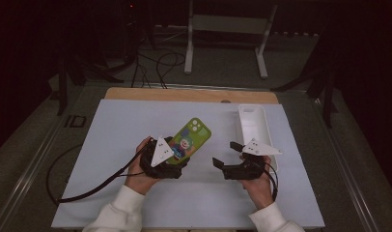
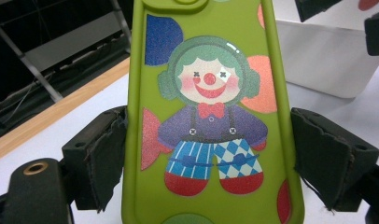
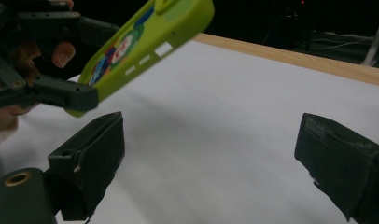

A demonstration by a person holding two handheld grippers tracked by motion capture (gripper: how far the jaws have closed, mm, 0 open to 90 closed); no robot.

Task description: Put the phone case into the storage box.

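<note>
I judge the job about half done: the green case (image 1: 188, 140) is up off the white mat (image 1: 112, 145) and in my grip, while the white tray (image 1: 252, 126) at the far right of the mat sits with nothing visible in it, so whatever comes next with the case, whether a handover or setting it in or beside that tray, is not yet done. On the left, my left gripper (image 1: 177, 155) has its jaws set wide across the lower end of the case; in the left gripper view the case (image 2: 211, 116) fills the gap, clown print facing up, both pads (image 2: 106, 154) pressed against its long edges. The case sticks out forward and to the right, tilted up clear of the mat. On the right, my right gripper (image 1: 227, 153) stands near it, jaws spread wide and holding nothing; its own view looks between the pads (image 3: 101, 154) at bare mat, the case (image 3: 150, 44) above and to the left, not touching them
</note>
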